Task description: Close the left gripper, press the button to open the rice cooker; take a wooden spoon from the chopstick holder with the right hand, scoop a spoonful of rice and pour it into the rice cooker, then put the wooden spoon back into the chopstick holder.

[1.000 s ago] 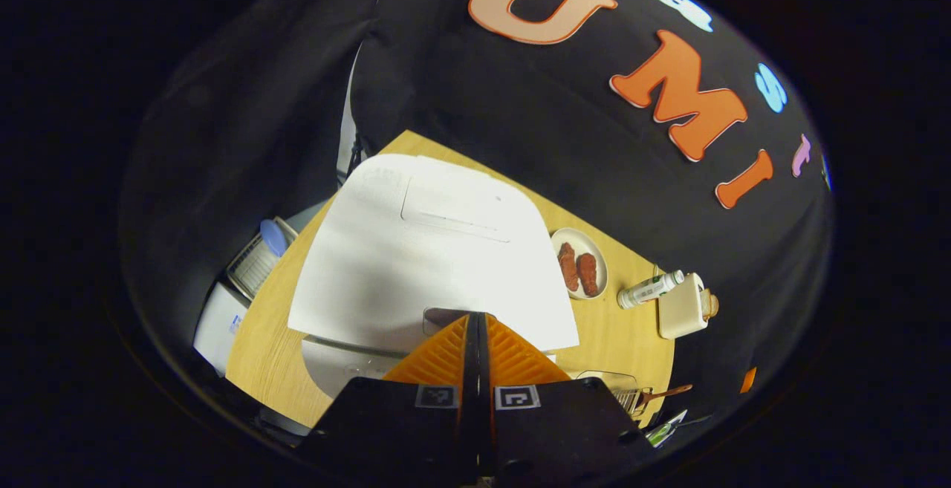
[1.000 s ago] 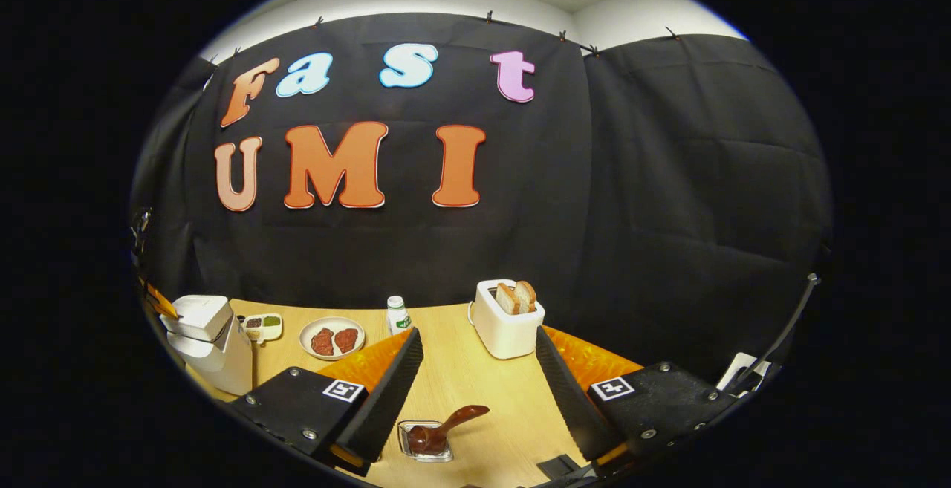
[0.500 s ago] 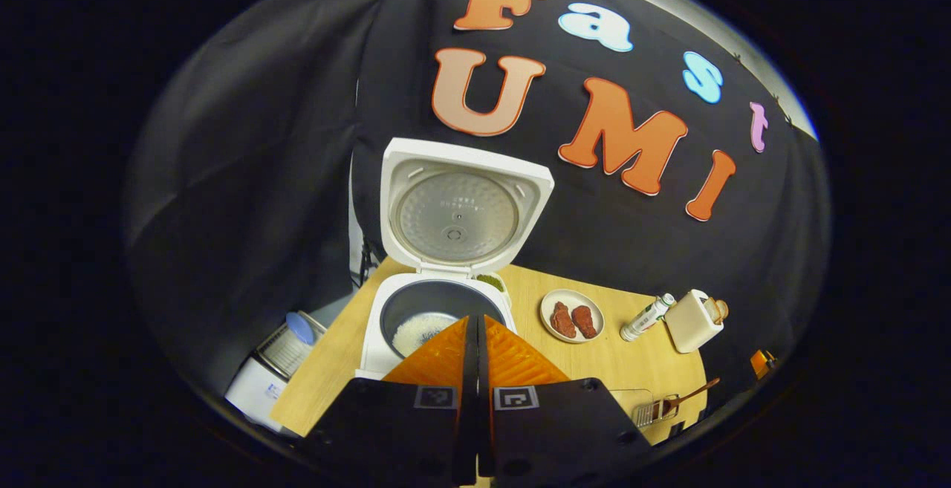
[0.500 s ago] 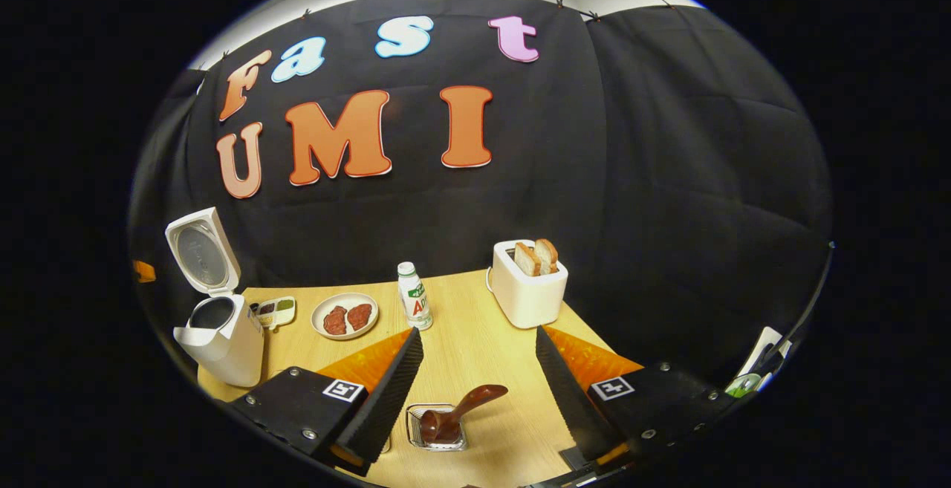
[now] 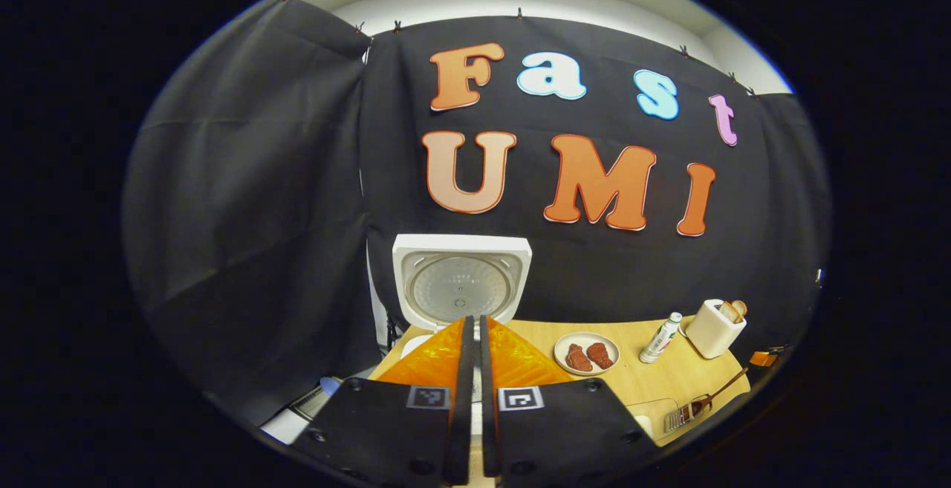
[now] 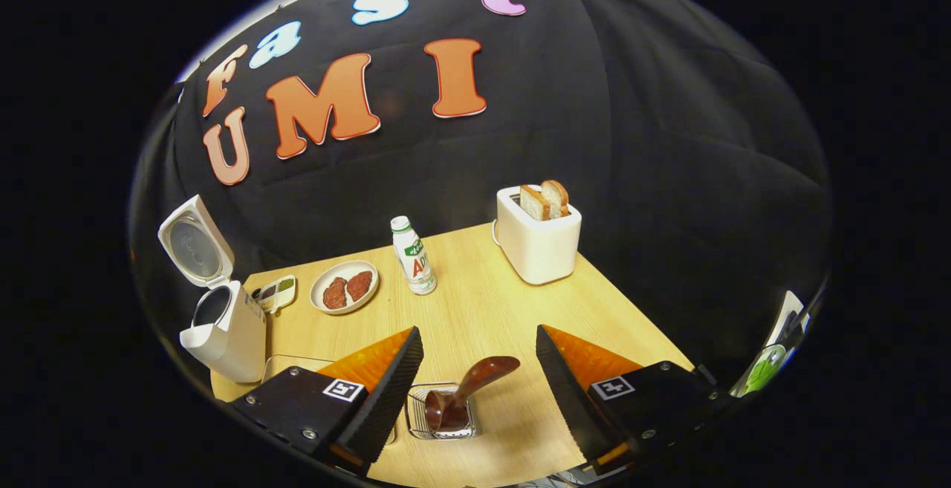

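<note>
1. In the left gripper view we see the left gripper (image 5: 472, 324) with its two fingers pressed together and nothing between them; it points at the rice cooker (image 5: 461, 287).
2. We note the rice cooker's lid (image 5: 461, 280) stands upright and open, its round inner plate facing us. The gripper hides the pot below the lid in this view.
3. In the right gripper view the rice cooker (image 6: 223, 324) stands at the far left corner of the table (image 6: 483, 302), lid raised, the dark pot opening visible.
4. We record the right gripper (image 6: 479, 358) with its fingers spread wide apart, holding nothing, above the near edge of the table.
5. The wooden spoon (image 6: 468, 391) sits in the chopstick holder (image 6: 442, 421), a small wire basket on the table between the right gripper's fingers. Its handle leans up and to the right. Neither finger touches it.
6. A clear container (image 6: 290, 365) shows just left of the right gripper's left finger; we cannot tell its contents.
7. Other things on the table, right gripper view: a plate (image 6: 344, 287) with two reddish-brown pieces of food, a small bottle (image 6: 413, 256) upright beside it, a white toaster (image 6: 539, 239) with two bread slices sticking up, and a small sectioned dish (image 6: 275, 293) beside the rice cooker.
</note>
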Tool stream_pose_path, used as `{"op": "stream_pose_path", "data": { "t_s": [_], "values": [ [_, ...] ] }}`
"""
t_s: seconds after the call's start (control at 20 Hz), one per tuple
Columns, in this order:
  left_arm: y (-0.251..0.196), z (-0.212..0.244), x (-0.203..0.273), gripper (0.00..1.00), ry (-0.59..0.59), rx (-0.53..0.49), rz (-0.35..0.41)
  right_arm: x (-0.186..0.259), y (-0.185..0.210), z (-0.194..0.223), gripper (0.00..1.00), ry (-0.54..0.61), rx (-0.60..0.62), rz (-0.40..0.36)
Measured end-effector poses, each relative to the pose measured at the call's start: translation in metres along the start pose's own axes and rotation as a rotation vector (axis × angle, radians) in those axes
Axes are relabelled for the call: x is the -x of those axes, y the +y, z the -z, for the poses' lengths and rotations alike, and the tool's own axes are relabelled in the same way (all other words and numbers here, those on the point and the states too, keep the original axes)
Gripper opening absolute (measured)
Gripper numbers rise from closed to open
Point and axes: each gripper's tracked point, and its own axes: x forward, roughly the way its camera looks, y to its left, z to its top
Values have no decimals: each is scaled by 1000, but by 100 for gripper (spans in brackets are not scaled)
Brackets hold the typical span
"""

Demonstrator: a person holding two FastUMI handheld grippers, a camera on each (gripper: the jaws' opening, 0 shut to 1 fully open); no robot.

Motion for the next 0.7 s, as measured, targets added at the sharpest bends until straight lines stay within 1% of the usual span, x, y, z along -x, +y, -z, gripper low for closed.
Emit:
{"op": "stream_pose_path", "data": {
  "t_s": [0.05, 0.1, 0.15, 0.2, 0.25, 0.3, 0.35, 0.4, 0.45, 0.6, 0.65, 0.7],
  "values": [
    [-5, -1, 3, 22, -14, -11, 6, -4, -2, 6, 95, 15, -4, 4],
    [-9, -3, 7, 28, -27, -21, 13, -6, -3, 10, 95, 29, -7, 6],
    [-16, -5, 10, 49, -43, -29, 21, -11, -5, 16, 95, 44, -13, 10],
    [-22, -7, 13, 57, -56, -32, 30, -14, -7, 21, 96, 55, -22, 11],
    [-24, -6, 15, 70, -64, -38, 30, -18, -9, 23, 96, 63, -33, 11],
    [-26, -6, 18, 77, -68, -48, 29, -21, -9, 26, 96, 68, -45, 7],
    [-29, -4, 20, 80, -69, -64, 27, -25, -9, 28, 95, 77, -60, 1],
    [-32, -3, 22, 81, -70, -79, 26, -28, -9, 31, 93, 85, -79, -6],
    [-36, -1, 24, 81, -73, -93, 30, -32, -8, 34, 92, 96, -98, -14],
    [-51, 5, 28, 81, -67, -93, 52, -38, -10, 46, 83, 114, -169, -26],
    [-54, 6, 29, 81, -62, -88, 56, -40, -9, 47, 81, 113, -197, -34],
    [-58, 9, 27, 81, -55, -84, 63, -41, -8, 50, 75, 117, -225, -42]
  ]
}}
